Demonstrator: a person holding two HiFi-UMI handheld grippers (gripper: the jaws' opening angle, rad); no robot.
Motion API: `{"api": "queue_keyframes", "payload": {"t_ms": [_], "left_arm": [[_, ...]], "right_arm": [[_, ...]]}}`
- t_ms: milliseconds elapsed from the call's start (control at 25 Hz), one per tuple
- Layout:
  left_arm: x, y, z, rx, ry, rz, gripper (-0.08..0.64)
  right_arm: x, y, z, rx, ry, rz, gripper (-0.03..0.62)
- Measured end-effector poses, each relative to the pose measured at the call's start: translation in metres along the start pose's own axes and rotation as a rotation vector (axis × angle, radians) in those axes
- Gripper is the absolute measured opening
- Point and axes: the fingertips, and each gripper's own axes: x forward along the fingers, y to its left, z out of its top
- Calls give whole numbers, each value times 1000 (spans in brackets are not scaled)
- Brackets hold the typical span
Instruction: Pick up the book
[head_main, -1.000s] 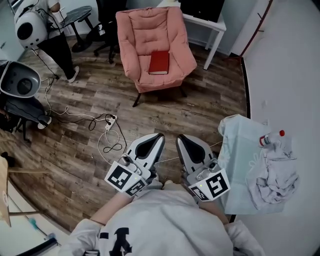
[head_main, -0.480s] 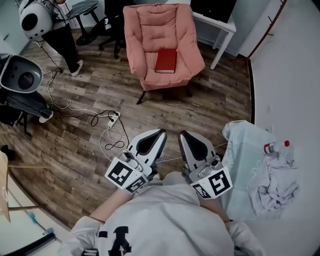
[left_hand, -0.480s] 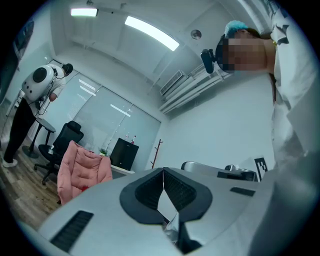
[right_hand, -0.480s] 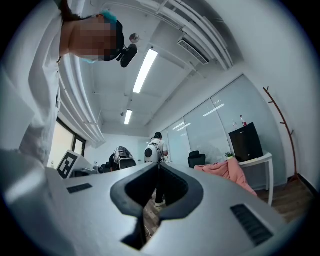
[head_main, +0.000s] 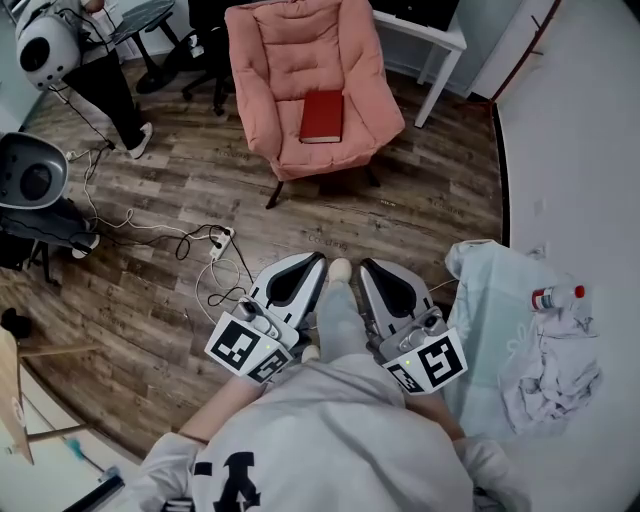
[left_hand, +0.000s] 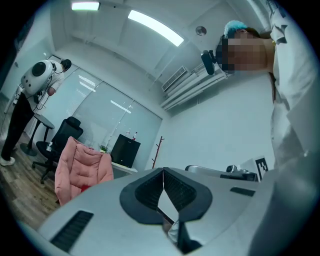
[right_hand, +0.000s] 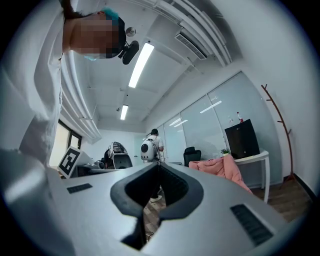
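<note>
A red book (head_main: 322, 116) lies flat on the seat of a pink armchair (head_main: 300, 50) across the wood floor, far ahead of both grippers. My left gripper (head_main: 319, 258) and right gripper (head_main: 364, 264) are held side by side low in the head view, both shut and empty, pointing toward the chair. The person's shoe (head_main: 338, 270) shows between them. In the left gripper view the shut left gripper (left_hand: 163, 170) has the armchair (left_hand: 80, 167) to its left, with a red sliver of the book (left_hand: 86, 188). The right gripper (right_hand: 159, 165) sees the armchair (right_hand: 225, 170) at right.
A power strip (head_main: 222, 240) with looping cables lies on the floor left of the path. A white table (head_main: 430, 35) stands behind the chair. A crumpled cloth (head_main: 545, 355) and a bottle (head_main: 557, 297) lie at right. Another person (head_main: 100, 80) stands at top left, with grey equipment (head_main: 30, 175) below them.
Both shut grippers have advanced a little toward the armchair with the walking person. A shoe has swung forward between them.
</note>
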Motion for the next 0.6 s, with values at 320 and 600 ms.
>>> {"api": "queue_keyframes", "payload": {"t_ms": [320, 600], "left_arm": [[67, 71, 5, 16, -21, 42, 6], [160, 138, 22, 31, -42, 62, 6]], "right_arm": [[75, -67, -14, -2, -5, 47, 31], [150, -160, -10, -11, -3, 75, 31]]}}
